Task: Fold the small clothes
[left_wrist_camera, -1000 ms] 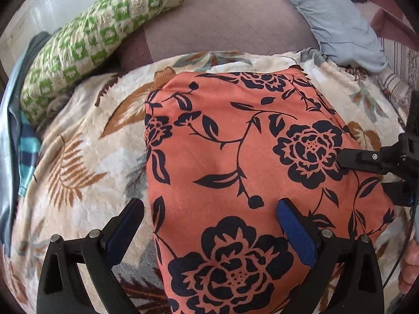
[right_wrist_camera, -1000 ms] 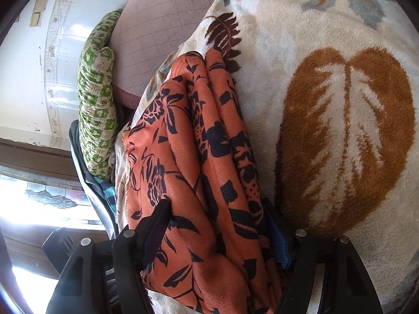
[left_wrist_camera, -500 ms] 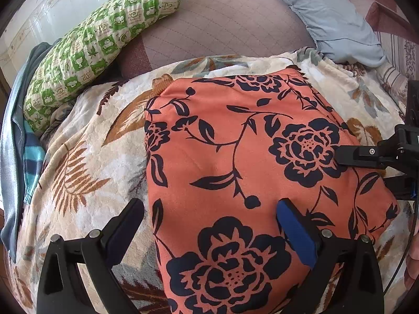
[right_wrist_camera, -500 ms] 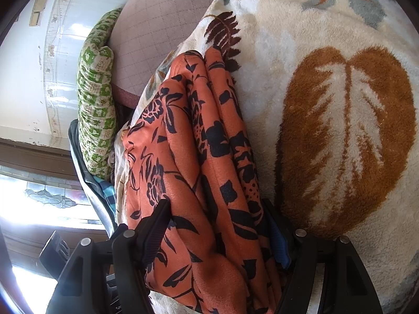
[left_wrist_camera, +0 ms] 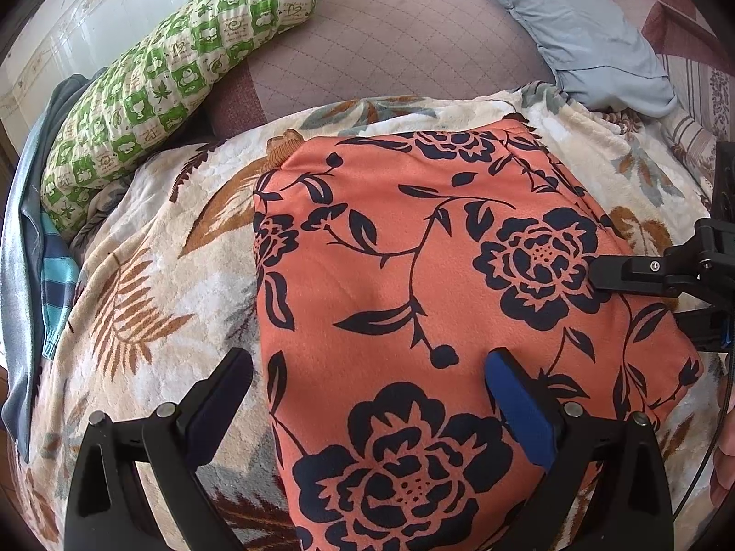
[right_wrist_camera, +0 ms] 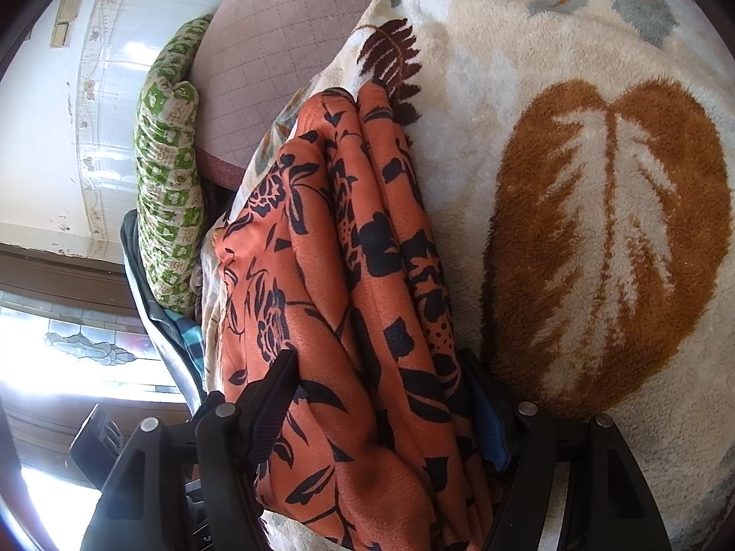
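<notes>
The right gripper is clamping the folded orange floral garment, lying mid-frame on the leaf-print blanket; its pads seem pressed. The left gripper is hovering, jaws wide. Squeezing all layers evenly should keep the stack aligned.

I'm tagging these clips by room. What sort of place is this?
Probably a bedroom, on a bed: a plush leaf-print blanket over a quilted mattress, a green patterned pillow by the wall, and a folded orange floral garment on top.

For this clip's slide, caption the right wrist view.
Right gripper straddles the folded orange floral garment's stacked edges on a leaf-print blanket.
</notes>
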